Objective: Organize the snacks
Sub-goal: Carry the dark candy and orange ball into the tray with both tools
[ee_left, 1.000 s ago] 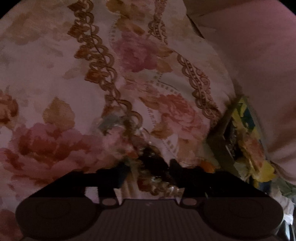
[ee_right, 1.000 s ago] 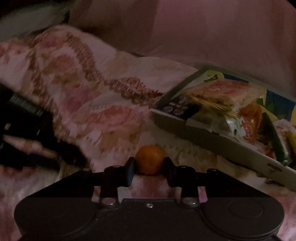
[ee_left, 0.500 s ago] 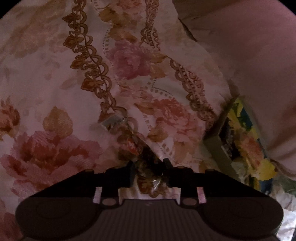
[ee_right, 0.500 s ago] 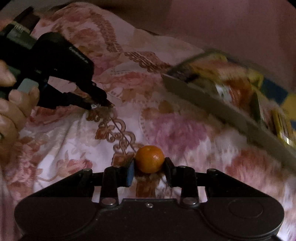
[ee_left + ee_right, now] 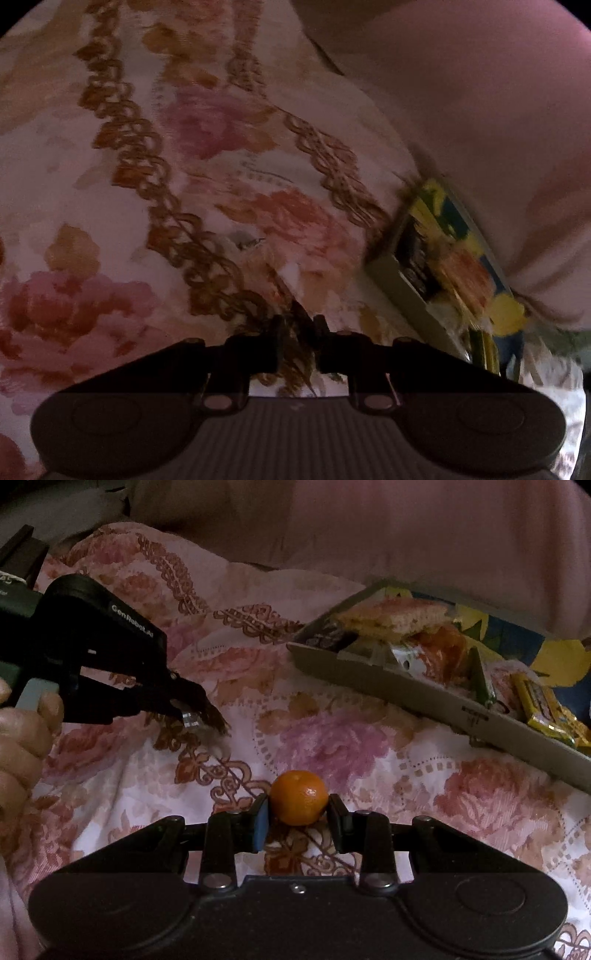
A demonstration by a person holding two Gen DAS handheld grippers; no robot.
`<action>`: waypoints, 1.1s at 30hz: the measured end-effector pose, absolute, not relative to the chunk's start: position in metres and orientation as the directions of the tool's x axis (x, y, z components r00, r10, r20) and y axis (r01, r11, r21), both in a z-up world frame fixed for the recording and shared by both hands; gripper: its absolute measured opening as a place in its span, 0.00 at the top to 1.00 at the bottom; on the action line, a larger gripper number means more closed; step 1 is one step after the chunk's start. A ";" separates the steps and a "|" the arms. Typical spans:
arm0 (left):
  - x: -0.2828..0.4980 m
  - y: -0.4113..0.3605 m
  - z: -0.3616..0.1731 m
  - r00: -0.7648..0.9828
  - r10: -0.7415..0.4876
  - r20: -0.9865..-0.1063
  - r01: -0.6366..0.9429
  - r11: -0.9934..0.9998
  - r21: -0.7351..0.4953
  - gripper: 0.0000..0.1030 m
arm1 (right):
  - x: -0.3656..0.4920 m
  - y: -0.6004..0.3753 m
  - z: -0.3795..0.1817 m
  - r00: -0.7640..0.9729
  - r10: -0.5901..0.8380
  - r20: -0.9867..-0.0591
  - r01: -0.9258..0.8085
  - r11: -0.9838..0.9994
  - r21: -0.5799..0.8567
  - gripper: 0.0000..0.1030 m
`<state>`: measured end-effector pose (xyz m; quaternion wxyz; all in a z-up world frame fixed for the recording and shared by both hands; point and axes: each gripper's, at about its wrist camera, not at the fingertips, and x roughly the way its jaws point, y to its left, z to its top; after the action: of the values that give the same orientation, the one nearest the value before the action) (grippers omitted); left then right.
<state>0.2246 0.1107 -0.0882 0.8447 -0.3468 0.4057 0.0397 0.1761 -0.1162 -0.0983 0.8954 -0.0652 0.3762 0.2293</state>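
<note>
Your right gripper (image 5: 298, 814) still clamping small orange (image 5: 298, 802) between narrow jaws, now hovering lower over floral bedspread (image 5: 332, 746). Your left gripper (image 5: 295, 341) has narrowed since half second ago, pinching crinkly wrapped snack (image 5: 297, 349), lifting it off cloth. Grey tray (image 5: 417, 690) of snack packets lying ahead-right, near edge facing you. Open cloth stretching between orange and tray edge; left gripper (image 5: 195, 709) well apart on left.
</note>
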 end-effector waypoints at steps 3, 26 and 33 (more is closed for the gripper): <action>0.224 0.104 -0.086 0.671 -0.234 -0.703 -0.308 0.775 -0.552 0.85 | 0.178 -0.117 -0.097 0.630 0.363 -0.687 -0.456 0.888 0.051 0.66; 0.207 0.046 -0.047 0.742 -0.387 -0.547 0.071 0.857 -0.510 0.91 | 0.188 -0.170 -0.043 0.800 0.288 -0.526 -0.277 0.955 0.102 0.66; 0.222 0.009 -0.013 0.766 -0.468 -0.441 0.208 0.829 -0.518 0.91 | 0.211 -0.206 -0.037 0.856 0.190 -0.480 -0.160 0.982 0.104 0.66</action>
<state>0.2215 0.0091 -0.0130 0.9121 -0.2257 0.2875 -0.1854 0.2108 -0.2056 -0.0371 0.9629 0.0300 0.2523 0.0908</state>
